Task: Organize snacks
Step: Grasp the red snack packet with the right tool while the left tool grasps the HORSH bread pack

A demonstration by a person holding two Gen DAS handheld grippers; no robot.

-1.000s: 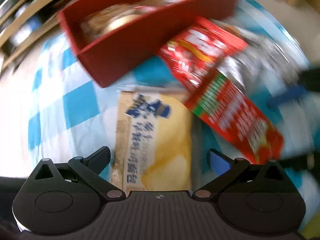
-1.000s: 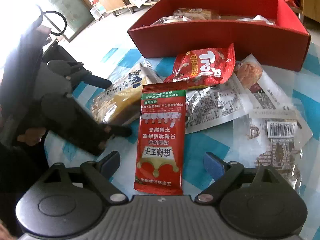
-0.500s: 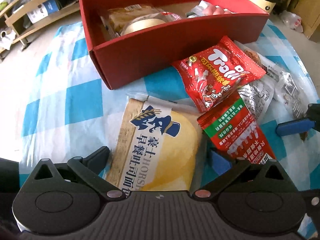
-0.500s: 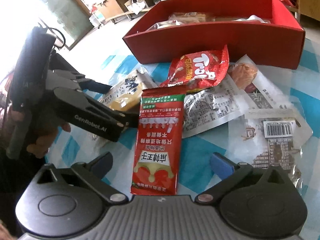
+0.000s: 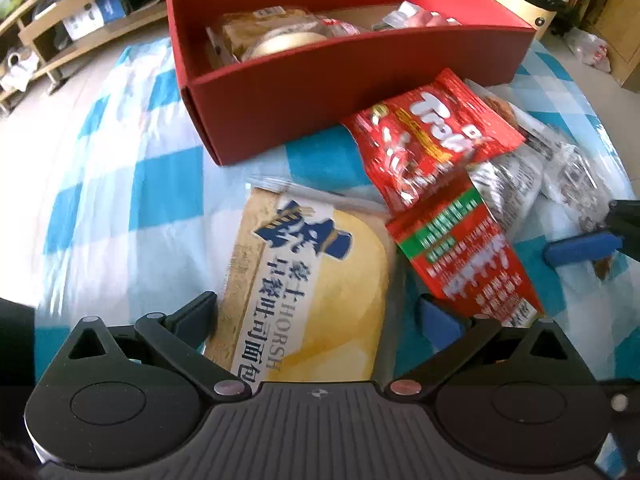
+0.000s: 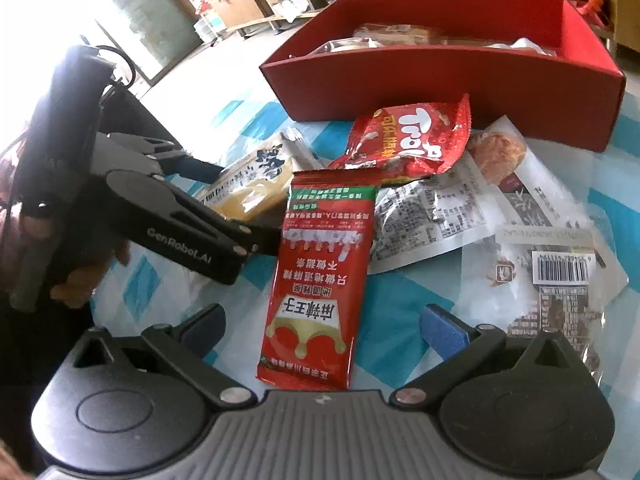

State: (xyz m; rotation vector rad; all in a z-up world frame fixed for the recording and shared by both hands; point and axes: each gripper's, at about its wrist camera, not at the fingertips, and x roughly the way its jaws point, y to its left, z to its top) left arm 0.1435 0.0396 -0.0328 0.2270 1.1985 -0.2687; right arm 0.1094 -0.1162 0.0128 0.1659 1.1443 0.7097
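Two hand-held grippers: both spread wide, holding nothing
Left hand-held gripper: bread packet between fingers
Right hand-held gripper: long red packet between fingers

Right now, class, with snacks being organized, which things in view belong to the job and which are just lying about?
Belongs to the job:
red box
yellow bread packet
long red sachet
Trolli bag
clear wrappers
left gripper, right gripper, both open

Just lying about:
paper cup
wooden shelves

Just in front of the long red cardboard box, a crinkled red foil snack bag reads "Troll". Nearer left of the box, the yellow-and-white plastic bread packet reads "HORSH". Left of the box, the black handheld left gripper bears "GenRobot.AI".
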